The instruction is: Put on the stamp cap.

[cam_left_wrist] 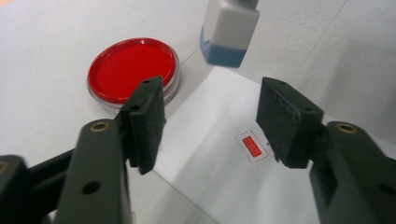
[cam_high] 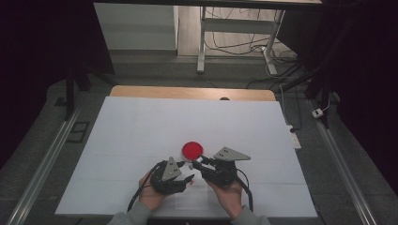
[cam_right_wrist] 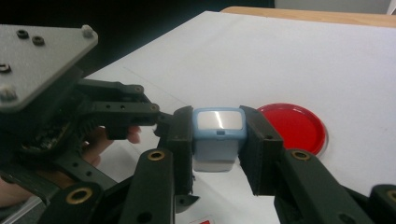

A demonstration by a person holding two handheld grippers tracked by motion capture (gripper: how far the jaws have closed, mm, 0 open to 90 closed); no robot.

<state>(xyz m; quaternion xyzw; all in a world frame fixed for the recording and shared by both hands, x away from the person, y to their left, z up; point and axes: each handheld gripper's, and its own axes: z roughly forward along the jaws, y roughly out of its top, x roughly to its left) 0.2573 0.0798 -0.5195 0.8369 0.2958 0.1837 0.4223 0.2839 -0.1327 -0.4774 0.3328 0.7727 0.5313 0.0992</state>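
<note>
Now the left gripper (cam_high: 187,178) sits near the front of the white paper-covered counter (cam_high: 141,126), its fingers (cam_left_wrist: 144,116) standing half apart with nothing between them; under that gap lies a loose white paper sheet (cam_left_wrist: 219,177) bearing one small red rectangular stamp print (cam_left_wrist: 252,147). Just right of it, the right gripper (cam_right_wrist: 219,140) has its fingers closed flat on the two sides of a small blue-and-white plastic stamper (cam_right_wrist: 219,137), held clear of the sheet. From the left gripper view the stamper (cam_left_wrist: 229,28) hangs beyond the open fingers, upright, its blue end down, with the print nearer, beneath them. A round red ink pad in a clear shallow dish (cam_high: 192,150) rests a little farther off, close to both hands, nearer the right one. Count: one stamper, one ink pad, one sheet, one print, two grippers.
</note>
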